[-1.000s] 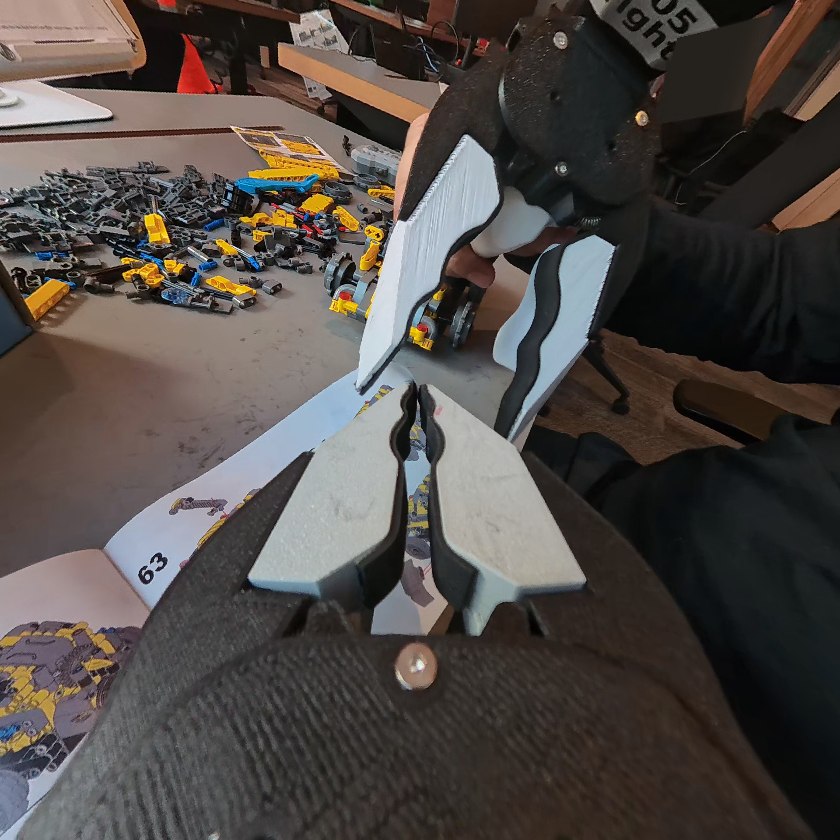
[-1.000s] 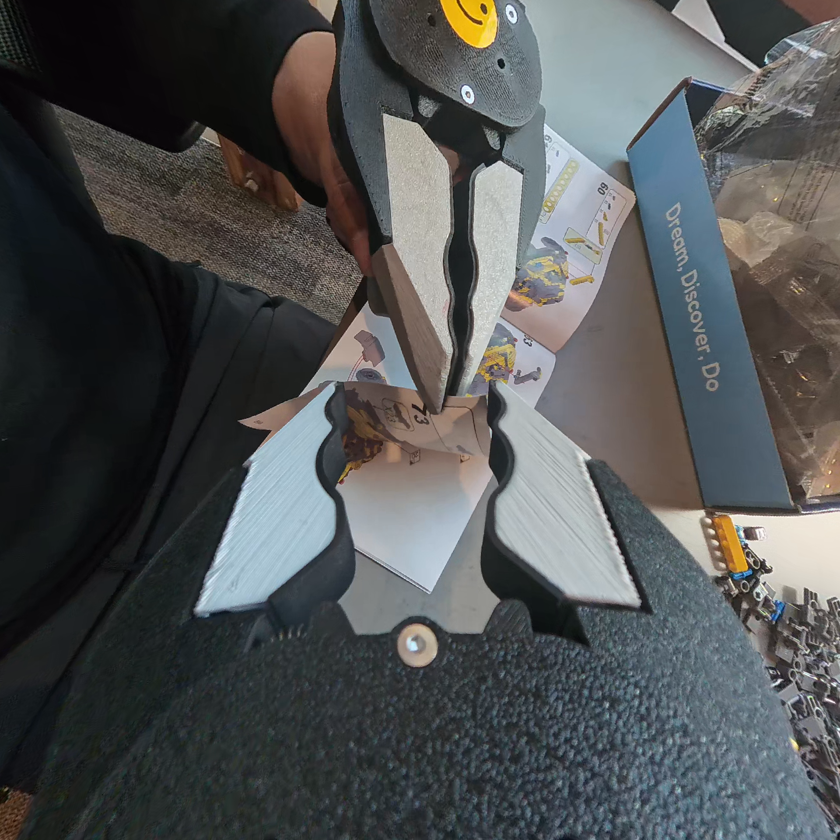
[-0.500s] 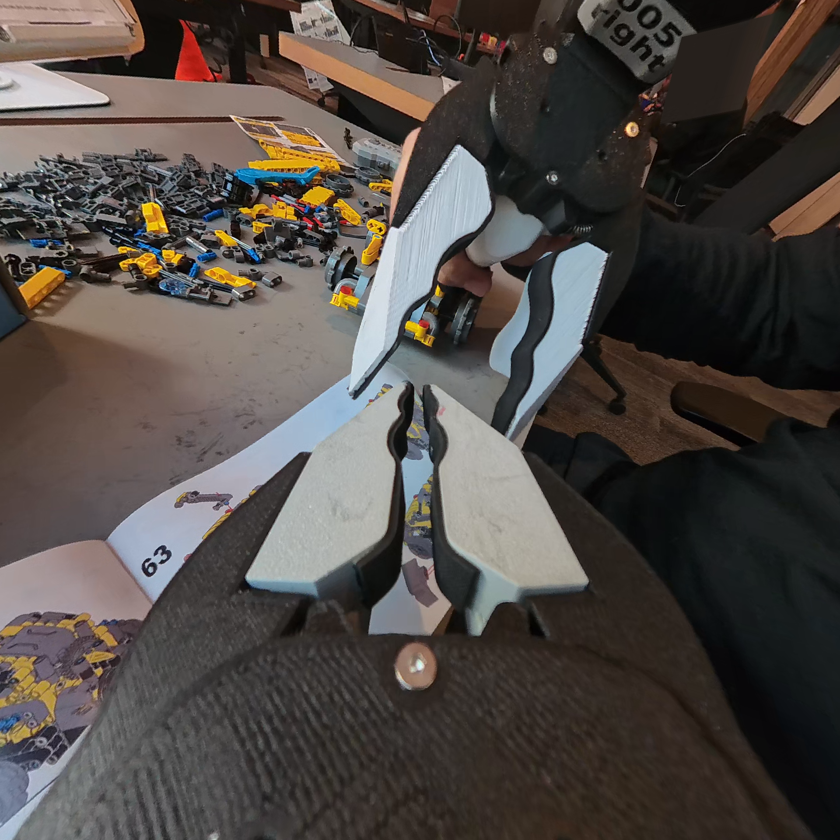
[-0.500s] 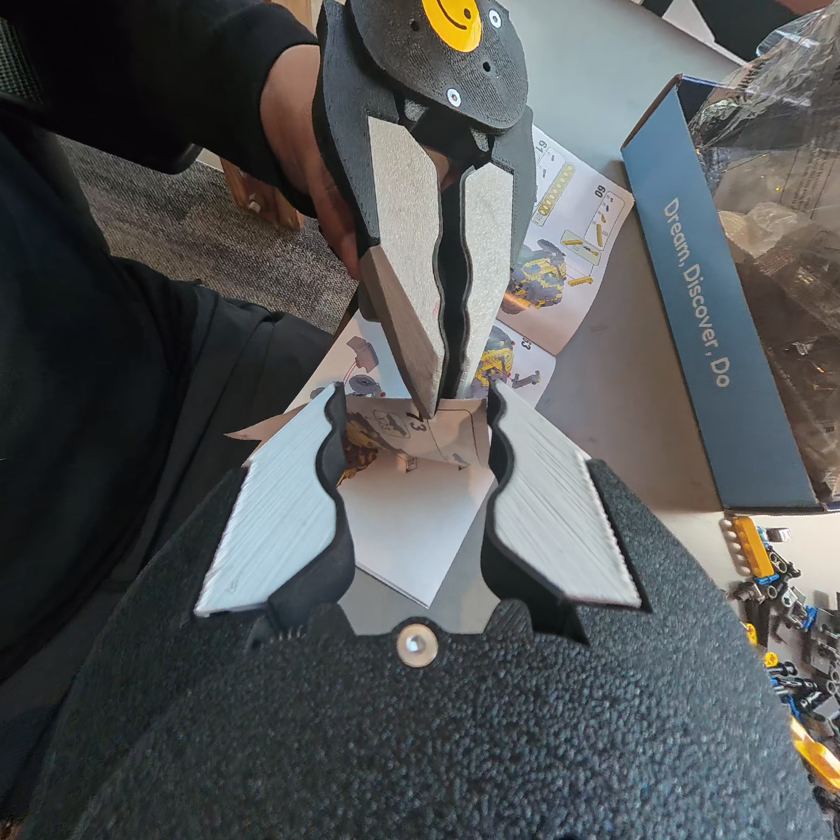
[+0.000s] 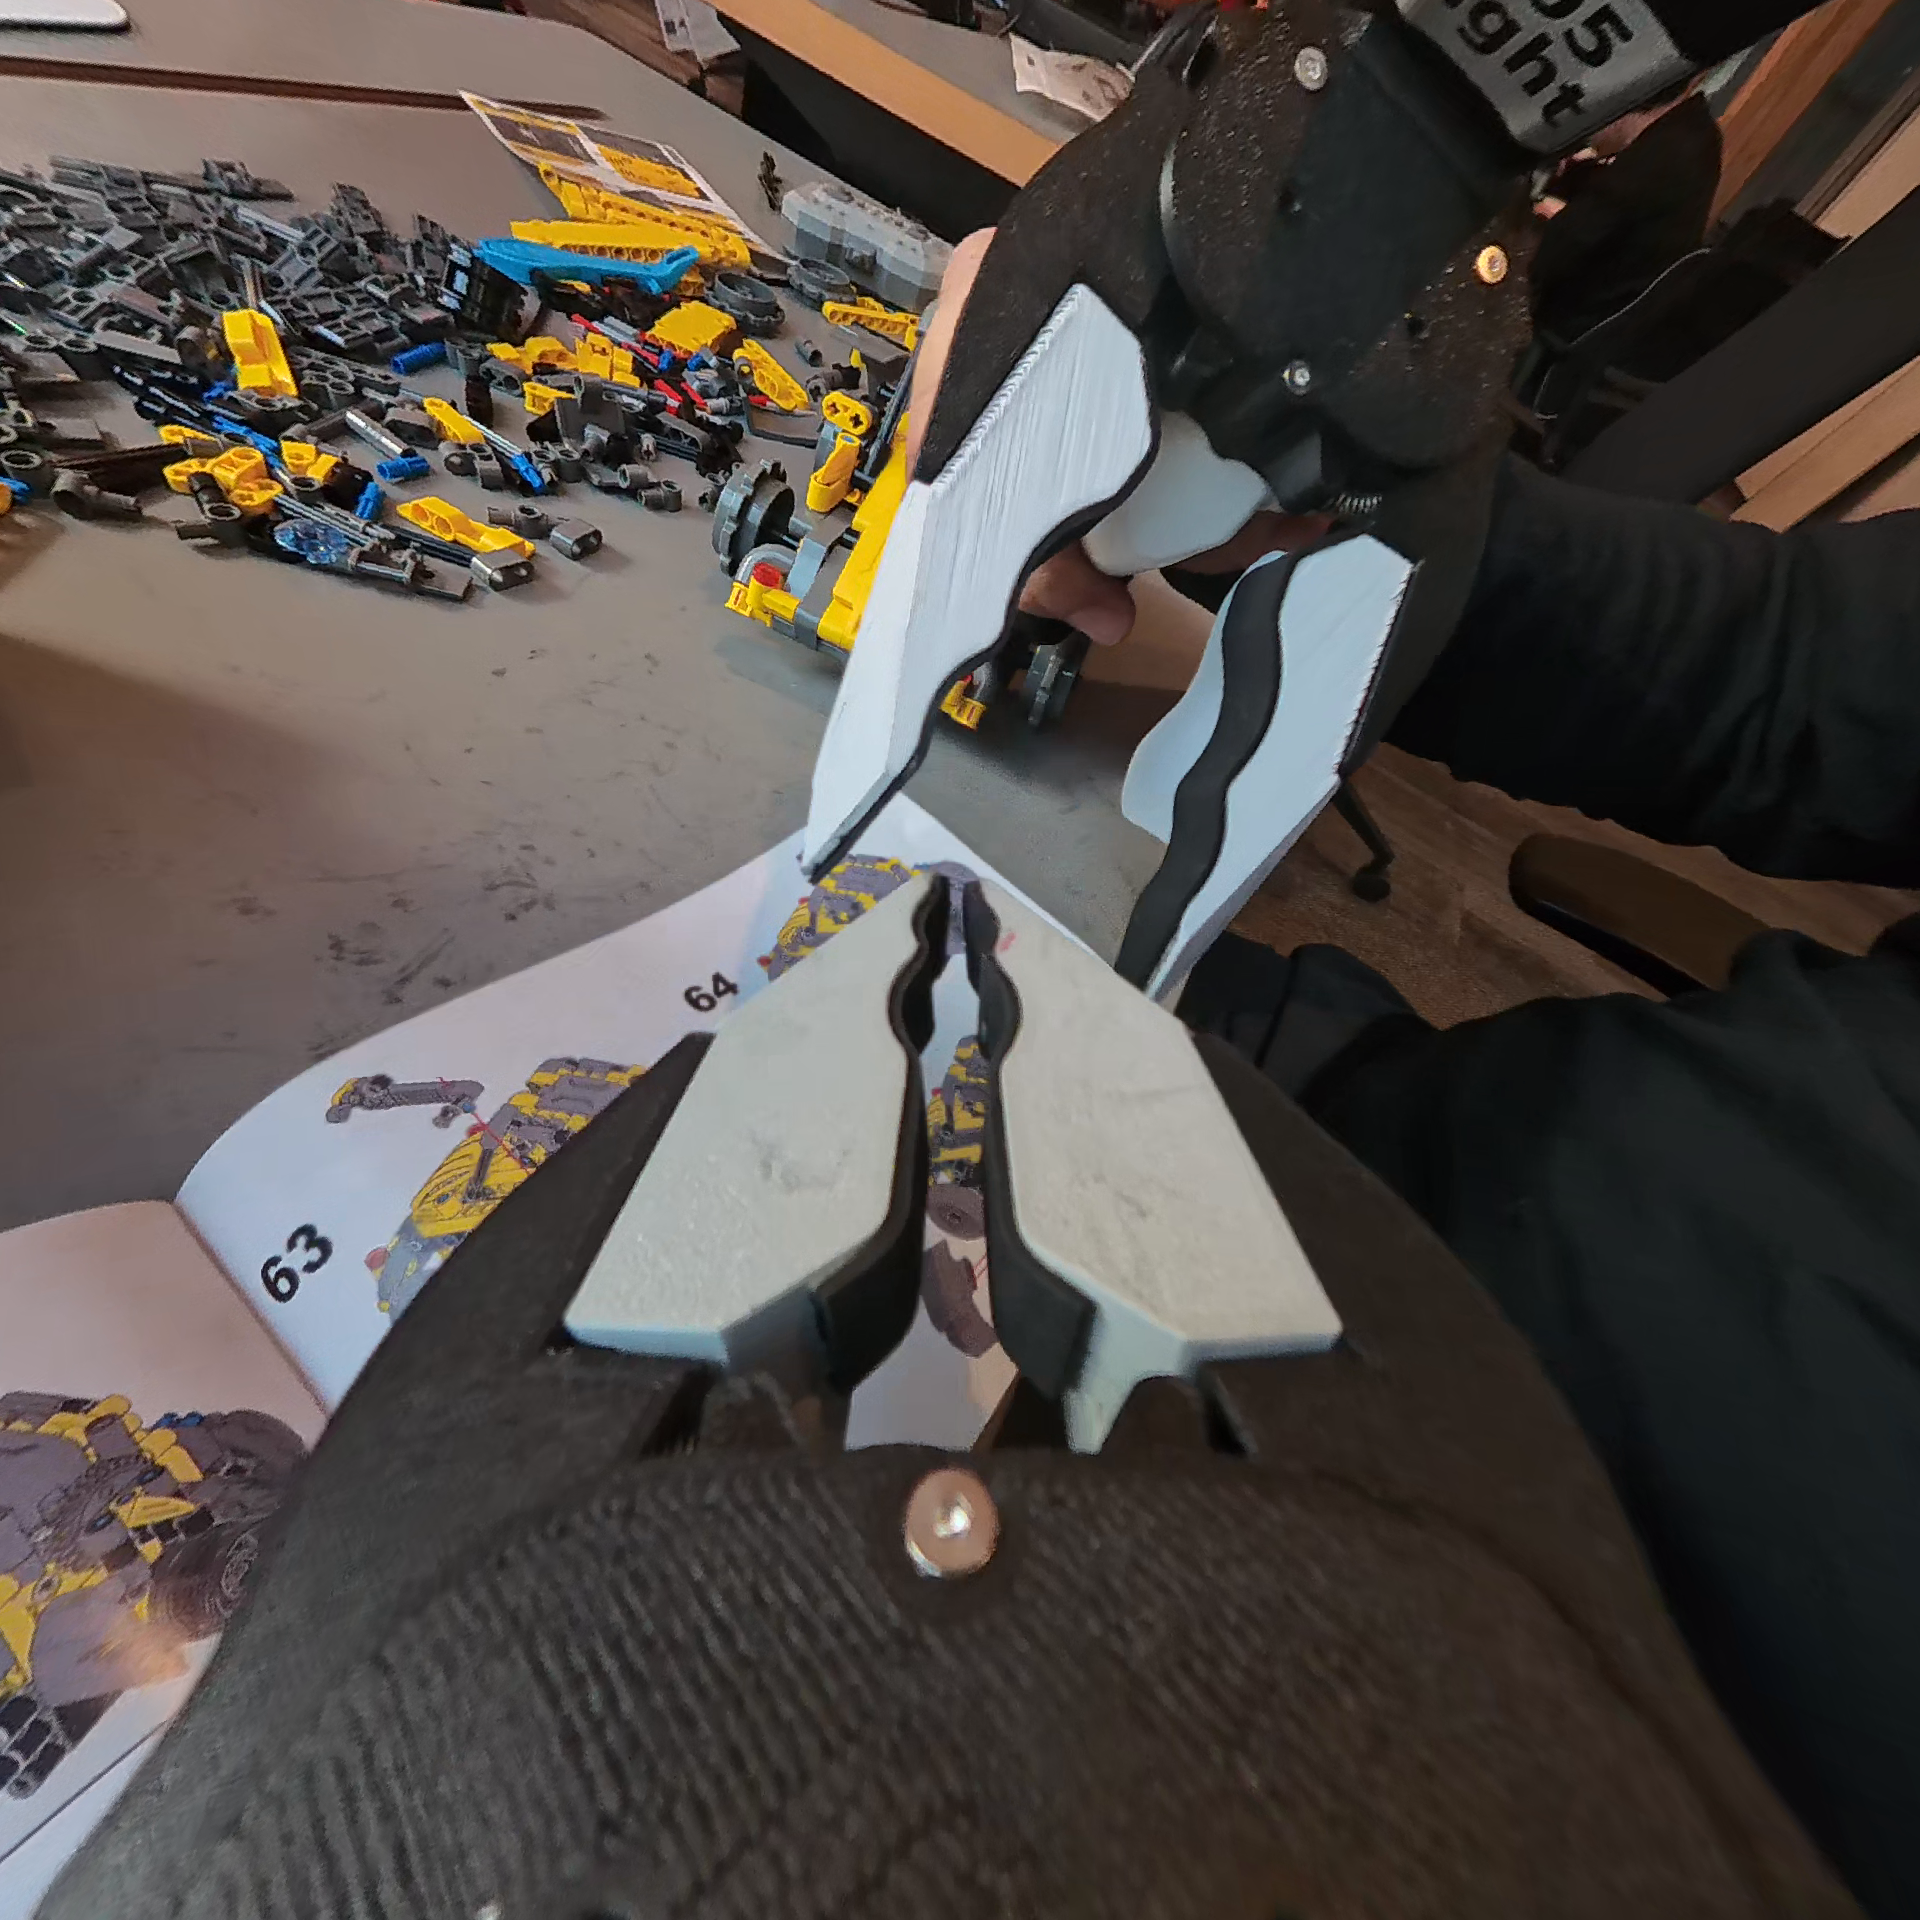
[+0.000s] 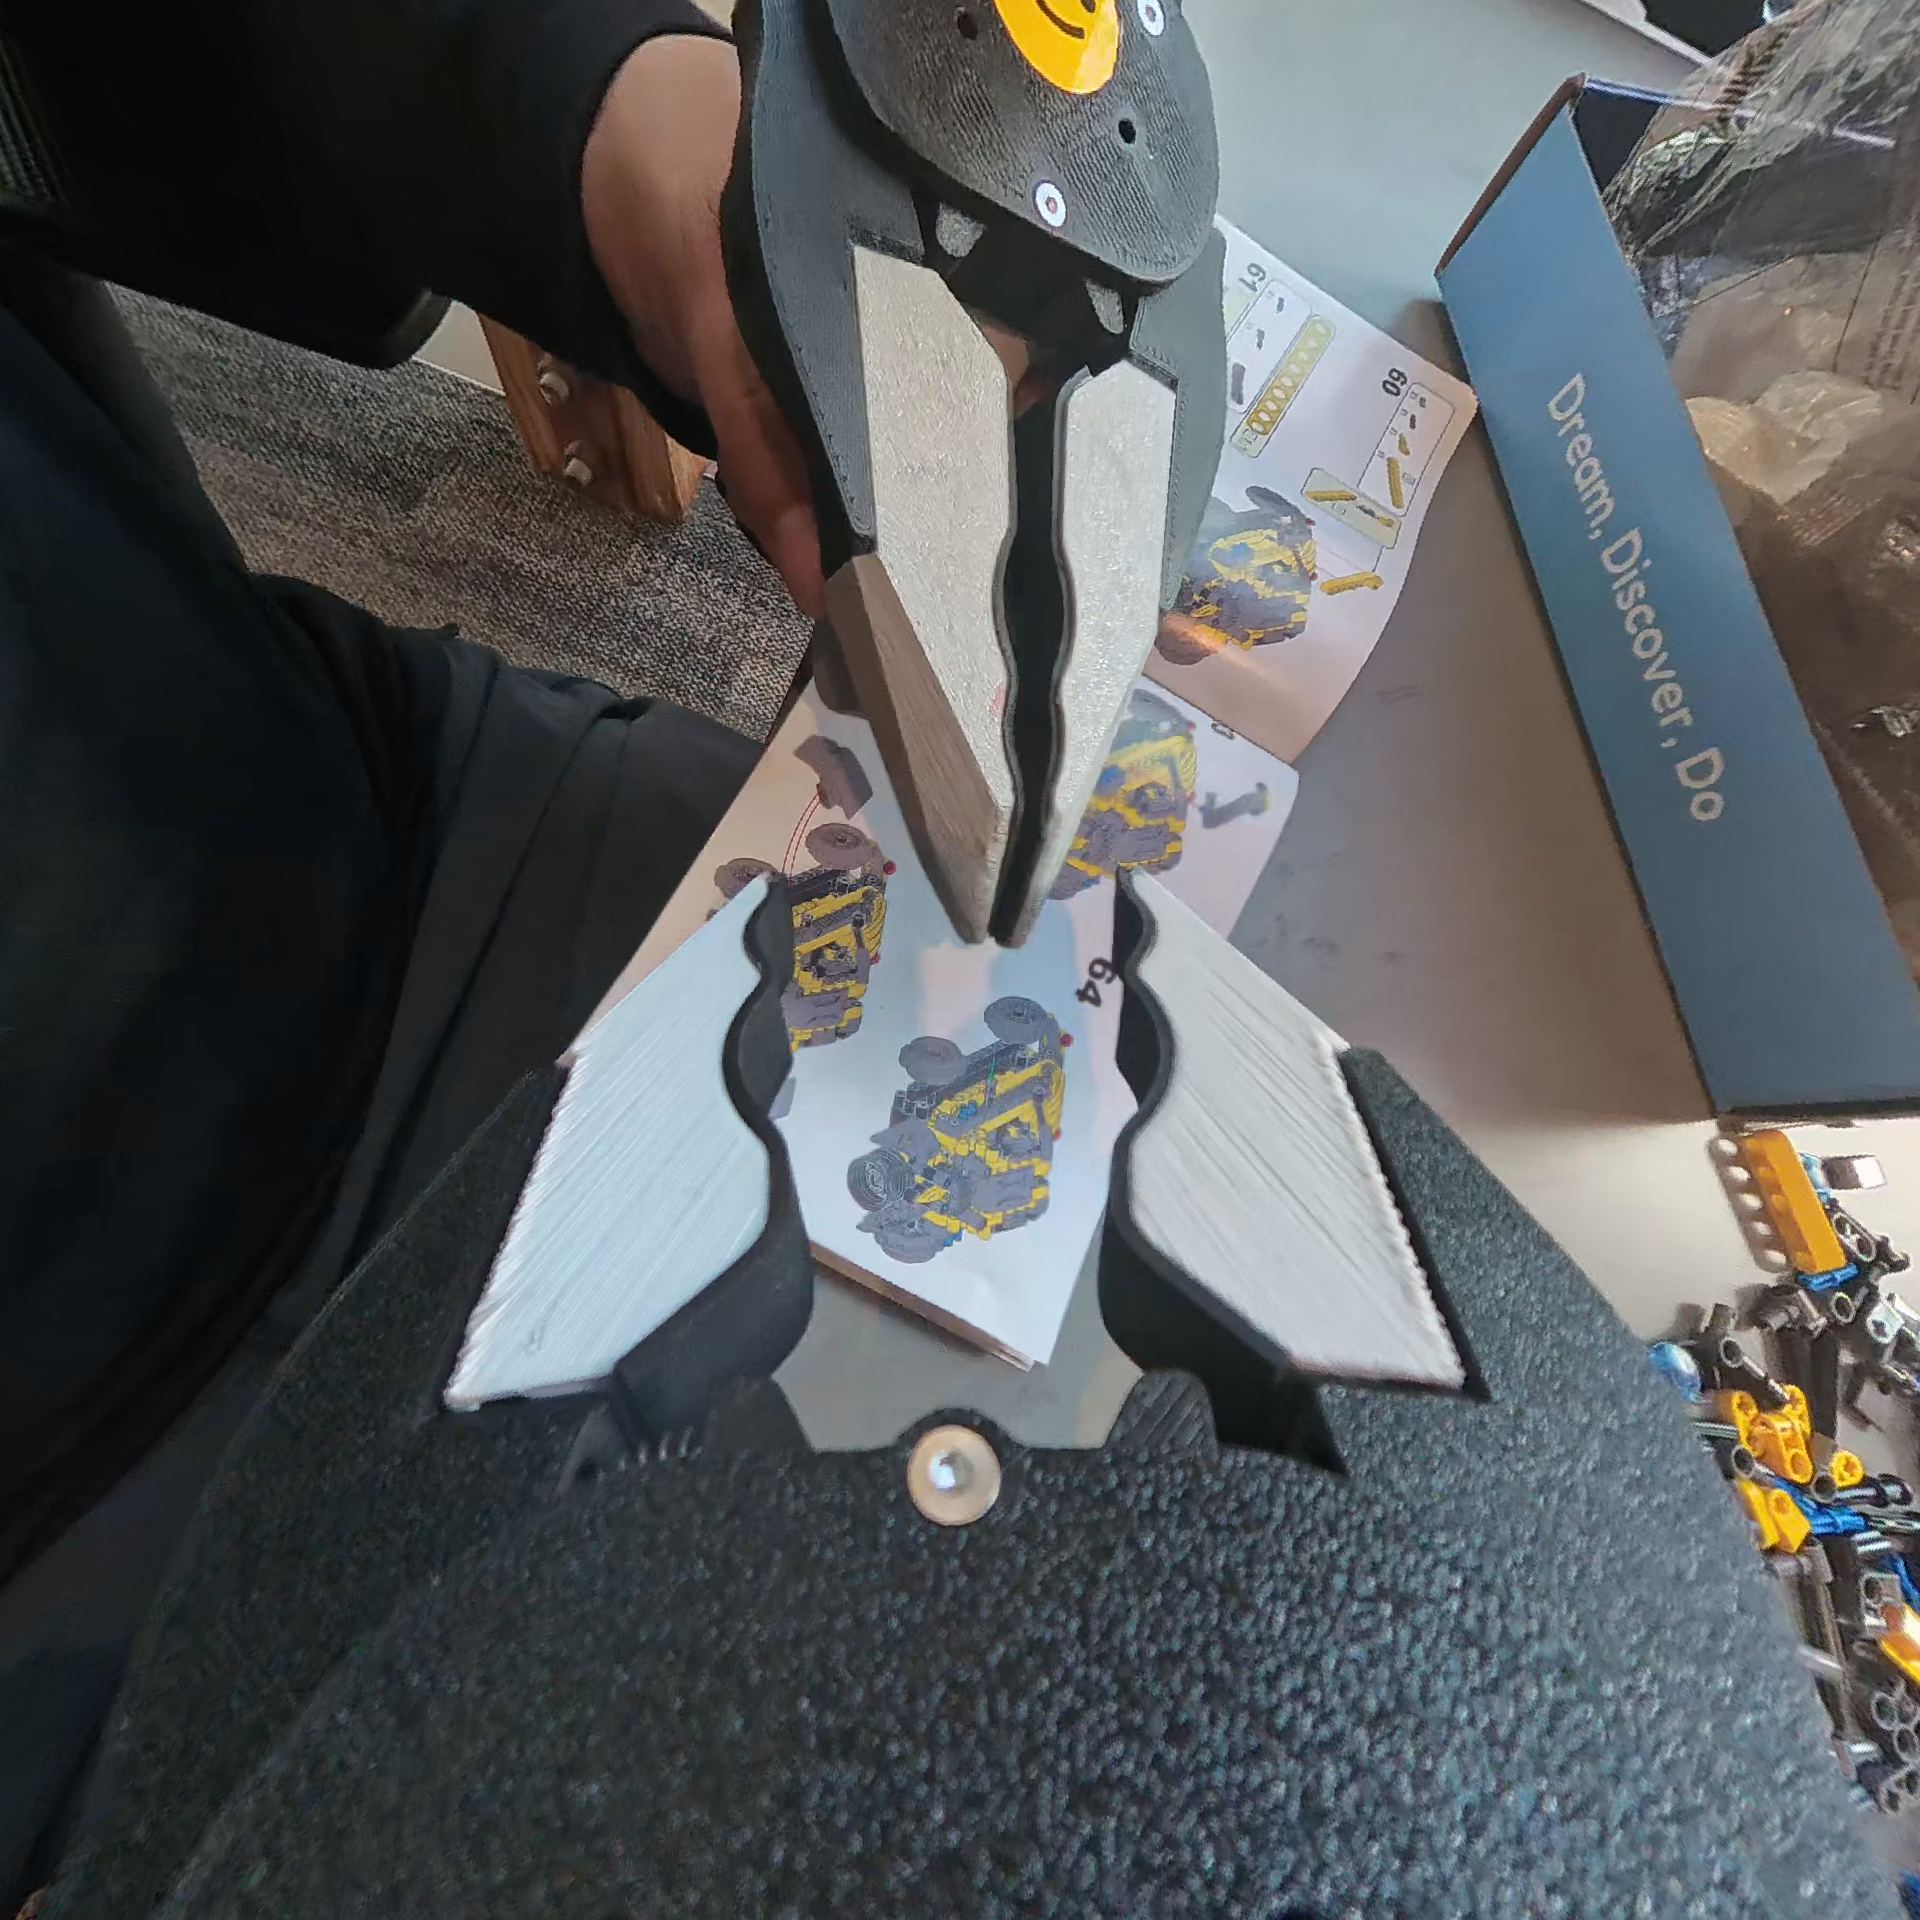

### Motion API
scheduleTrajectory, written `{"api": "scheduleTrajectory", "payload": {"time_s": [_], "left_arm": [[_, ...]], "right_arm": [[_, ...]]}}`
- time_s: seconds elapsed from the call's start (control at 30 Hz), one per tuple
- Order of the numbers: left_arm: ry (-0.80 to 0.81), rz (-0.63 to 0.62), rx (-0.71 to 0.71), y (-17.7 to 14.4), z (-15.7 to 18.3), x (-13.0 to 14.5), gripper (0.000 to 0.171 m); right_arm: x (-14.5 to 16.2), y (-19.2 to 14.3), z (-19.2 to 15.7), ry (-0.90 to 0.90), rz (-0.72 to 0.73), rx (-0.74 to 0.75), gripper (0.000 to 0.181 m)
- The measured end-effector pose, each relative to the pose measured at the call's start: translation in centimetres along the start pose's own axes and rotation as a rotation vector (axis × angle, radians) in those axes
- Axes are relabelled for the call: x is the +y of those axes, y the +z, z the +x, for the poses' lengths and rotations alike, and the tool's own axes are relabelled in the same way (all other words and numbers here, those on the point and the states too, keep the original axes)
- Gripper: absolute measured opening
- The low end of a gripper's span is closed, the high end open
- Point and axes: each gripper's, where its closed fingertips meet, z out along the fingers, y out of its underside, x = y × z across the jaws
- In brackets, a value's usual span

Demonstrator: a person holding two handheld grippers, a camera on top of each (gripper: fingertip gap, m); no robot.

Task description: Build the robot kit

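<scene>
Left gripper (image 5: 954, 894), jaws nearly closed and empty, hovers over an open instruction booklet (image 6: 1049, 1060); right gripper (image 6: 940, 904) gapes wide above it.

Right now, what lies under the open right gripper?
Under the right gripper lies the open instruction booklet on the grey table, a yellow vehicle drawing showing between the jaws. The gripper body hides the booklet's near edge.
</scene>
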Motion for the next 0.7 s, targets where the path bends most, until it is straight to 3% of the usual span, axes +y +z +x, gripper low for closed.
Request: {"api": "scheduleTrajectory", "payload": {"time_s": [0.27,0.4,0.53,0.63,0.7], "left_arm": [[0.016,-0.032,-0.013,-0.3,0.4,0.0,0.007],[0.222,-0.129,0.093,-1.4,4.0,0.6,0.019],[0.436,-0.310,-0.003,-1.4,2.8,4.0,0.035],[0.467,-0.363,-0.031,-1.9,2.4,5.3,0.047],[0.477,-0.379,-0.075,-2.8,1.6,5.5,0.057]], "right_arm": [[0.2,-3.2,0.5,0.056,-0.027,0.132,0.054],[0.8,-4.8,-1.6,0.236,-0.046,0.172,0.051],[2.2,-3.5,-5.8,0.289,-0.089,0.160,0.042],[3.6,-2.0,-7.3,0.351,-0.121,0.182,0.044],[4.1,-1.0,-8.0,0.396,-0.124,0.183,0.055]]}}
